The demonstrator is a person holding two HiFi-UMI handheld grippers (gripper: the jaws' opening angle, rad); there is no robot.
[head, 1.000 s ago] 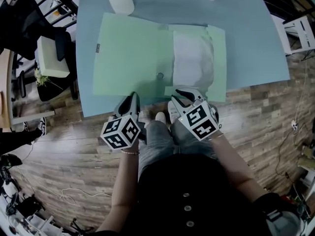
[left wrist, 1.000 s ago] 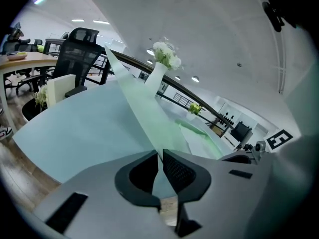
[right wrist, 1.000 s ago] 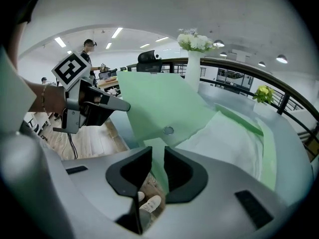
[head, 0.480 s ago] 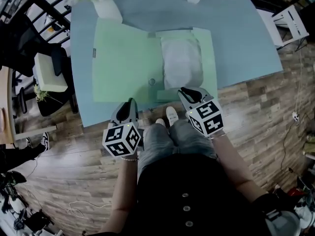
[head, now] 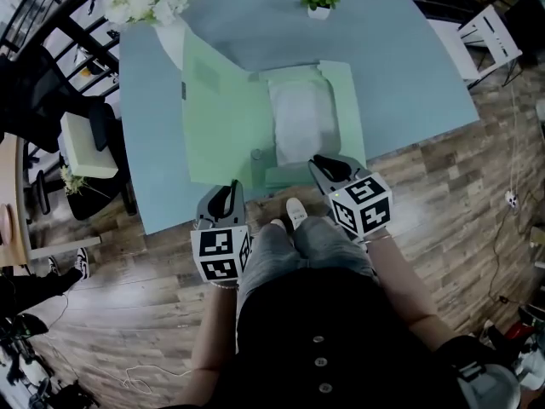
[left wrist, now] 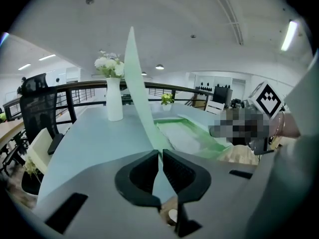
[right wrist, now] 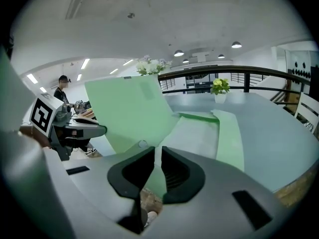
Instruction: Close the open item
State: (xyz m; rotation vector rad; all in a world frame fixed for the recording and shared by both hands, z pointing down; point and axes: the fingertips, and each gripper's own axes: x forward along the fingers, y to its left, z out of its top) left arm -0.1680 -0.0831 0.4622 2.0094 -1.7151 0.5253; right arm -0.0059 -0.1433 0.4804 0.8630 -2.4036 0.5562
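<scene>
a pale blue table (head: 409,66) stands on a wood floor (head: 443,194) in an open office. at the table's far left corner is a vase (head: 173,37) of white flowers. the green folder (head: 347,109) lies open by the near edge. the left gripper (head: 223,196) is closed on the folder's left cover (head: 217,118), which is lifted and tilted above the table. in the middle, white sheets (head: 302,118) lie inside the folder. the right gripper (head: 328,167) is closed on the short near flap (head: 285,175).

the risks, as i judge them: the thin cover may slip from the jaws or bend if it swings fast. if the flap is not folded in first, the cover may crush it. the loose sheets may also shift and stick out.
</scene>
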